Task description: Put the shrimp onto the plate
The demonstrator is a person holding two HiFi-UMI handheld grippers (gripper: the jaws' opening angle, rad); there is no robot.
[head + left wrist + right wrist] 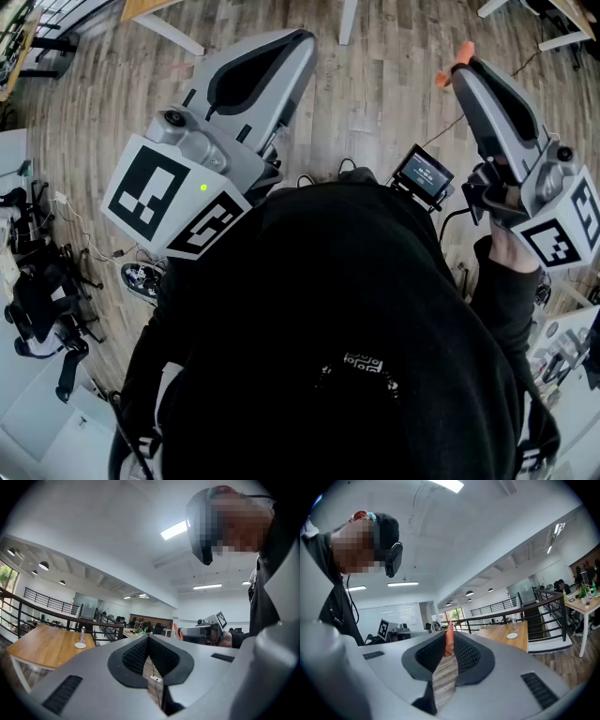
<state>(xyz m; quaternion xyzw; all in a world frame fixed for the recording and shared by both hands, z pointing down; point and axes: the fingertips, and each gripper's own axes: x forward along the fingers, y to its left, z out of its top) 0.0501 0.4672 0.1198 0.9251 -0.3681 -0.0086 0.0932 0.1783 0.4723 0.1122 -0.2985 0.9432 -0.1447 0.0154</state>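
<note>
An orange shrimp (449, 643) stands pinched between the black pads of my right gripper (449, 636), which is shut on it. In the head view the shrimp (457, 56) sticks out past the tip of the right gripper (466, 67), held up over the wooden floor. My left gripper (148, 638) is raised beside it, its pads meeting at the tip with nothing between them. In the head view the left gripper (302, 37) points away from my body. The left gripper view also catches the right gripper (201, 632) and the shrimp (176, 631). No plate is close to either gripper.
A person in a black top (328, 337) fills the lower head view. A wooden table (44, 644) carries a bottle and a small white disc (80, 645). Railings (506, 605), desks and cables (75, 234) surround the wooden floor (375, 84).
</note>
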